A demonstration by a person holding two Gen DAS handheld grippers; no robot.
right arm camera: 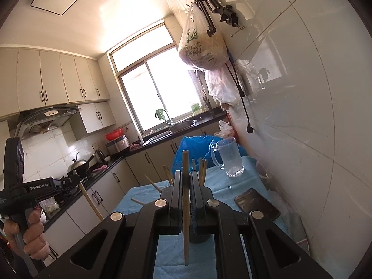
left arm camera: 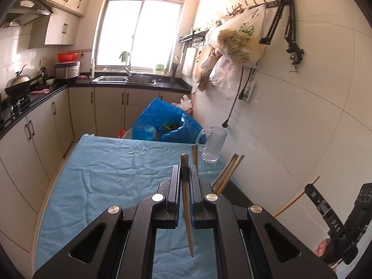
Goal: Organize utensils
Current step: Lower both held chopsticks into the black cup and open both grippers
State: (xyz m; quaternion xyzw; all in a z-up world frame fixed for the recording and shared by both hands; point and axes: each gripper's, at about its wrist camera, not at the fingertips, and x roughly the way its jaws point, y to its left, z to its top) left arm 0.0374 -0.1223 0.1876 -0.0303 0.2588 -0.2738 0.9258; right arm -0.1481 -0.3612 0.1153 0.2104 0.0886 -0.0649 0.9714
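Note:
My left gripper [left arm camera: 184,168] is shut on a wooden chopstick [left arm camera: 187,209] that stands almost upright between its pads, above the blue cloth [left arm camera: 104,174]. Just right of it, several chopsticks [left arm camera: 229,174] lean together; their base is hidden behind my fingers. In the right wrist view my right gripper [right arm camera: 185,174] is shut on another chopstick [right arm camera: 186,209], over a dark holder [right arm camera: 198,236] with several chopsticks [right arm camera: 202,169] in it. Each gripper also shows in the other's view: the right one [left arm camera: 312,191] and the left one [right arm camera: 74,179], held by a hand [right arm camera: 30,232].
A glass mug [left arm camera: 212,144] stands at the far right corner of the table, by the tiled wall. A dark phone [right arm camera: 257,203] lies near the wall. A blue plastic bag [left arm camera: 167,123] sits beyond the table's far edge. Two loose sticks [right arm camera: 152,183] show left of my right fingers.

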